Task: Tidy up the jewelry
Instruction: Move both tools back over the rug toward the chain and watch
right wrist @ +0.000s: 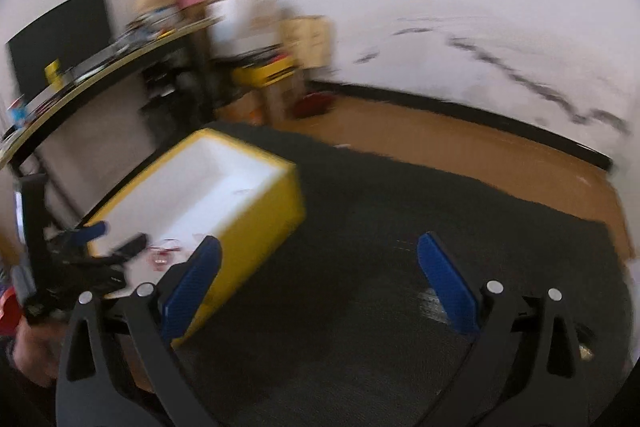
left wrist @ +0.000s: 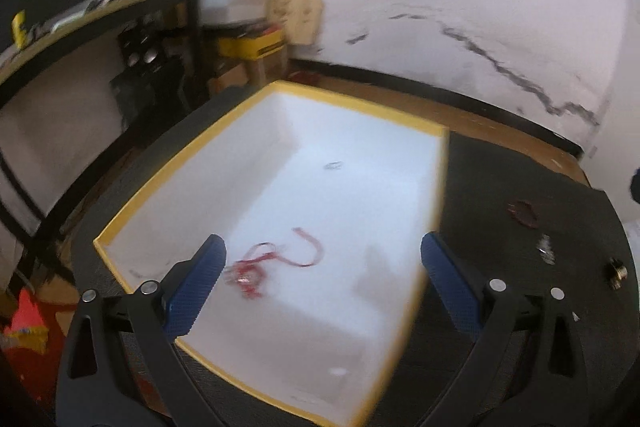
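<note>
- Nearest you, your left gripper (left wrist: 320, 267) is hanging over the box (left wrist: 168, 187) with its jaws spread wide and gripping nothing.
- You are looking down into a white-lined, yellow-rimmed box sitting on the dark mat (left wrist: 520, 187); it is the biggest thing in play and where the jewelry goes.
- Your right gripper (right wrist: 318, 275) is also gaping and empty, hovering over bare mat just right of the box.
- A red string piece (left wrist: 276, 259) is lying on the box floor between your left fingers, and a small ring-like item (left wrist: 333, 165) is lying farther in.
- By my reading, you are between picks: some pieces are in, others are waiting.
- On the mat right of the box, a dark red piece (left wrist: 523, 214), a silvery piece (left wrist: 546, 249) and a small gold piece (left wrist: 618, 273) are lying apart.
- Next, you are likely needing to lower a gripper squarely over one of these small, flat pieces.
</note>
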A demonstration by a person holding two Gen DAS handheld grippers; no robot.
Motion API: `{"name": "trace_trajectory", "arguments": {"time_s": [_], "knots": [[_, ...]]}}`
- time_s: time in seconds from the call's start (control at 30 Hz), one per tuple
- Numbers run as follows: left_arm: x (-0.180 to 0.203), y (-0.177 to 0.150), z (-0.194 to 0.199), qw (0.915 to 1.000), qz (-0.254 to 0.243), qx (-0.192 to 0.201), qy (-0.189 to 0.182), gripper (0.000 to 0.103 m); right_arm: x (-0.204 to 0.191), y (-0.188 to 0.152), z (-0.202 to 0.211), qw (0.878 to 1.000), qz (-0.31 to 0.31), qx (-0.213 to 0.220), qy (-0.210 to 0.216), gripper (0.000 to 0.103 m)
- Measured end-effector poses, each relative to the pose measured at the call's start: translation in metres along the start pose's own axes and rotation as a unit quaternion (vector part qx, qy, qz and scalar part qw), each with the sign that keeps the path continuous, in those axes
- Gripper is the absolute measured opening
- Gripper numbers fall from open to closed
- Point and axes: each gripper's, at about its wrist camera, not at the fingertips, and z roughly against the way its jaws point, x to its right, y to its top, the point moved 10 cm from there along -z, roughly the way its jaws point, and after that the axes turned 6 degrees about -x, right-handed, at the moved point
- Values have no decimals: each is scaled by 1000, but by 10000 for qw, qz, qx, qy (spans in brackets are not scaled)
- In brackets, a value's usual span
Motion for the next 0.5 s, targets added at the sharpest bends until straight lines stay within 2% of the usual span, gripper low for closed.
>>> {"name": "trace_trajectory", "arguments": {"time_s": [0.2,0.33,0.43,0.5], "knots": [[88,-11,11,9964,-760,43,-371,96,120,-57,45,9926,-804,160,-901,95],[155,-24,10,9898,-1211,23,-752,96,168,-103,56,9861,-1165,147,-1174,95],[202,-37,3,9824,-1552,-50,-1037,96,199,-132,62,9816,-1101,139,-1556,95],[229,-48,-3,9761,-1873,-87,-1102,96,215,-150,61,9795,-1111,24,-1682,95]]}}
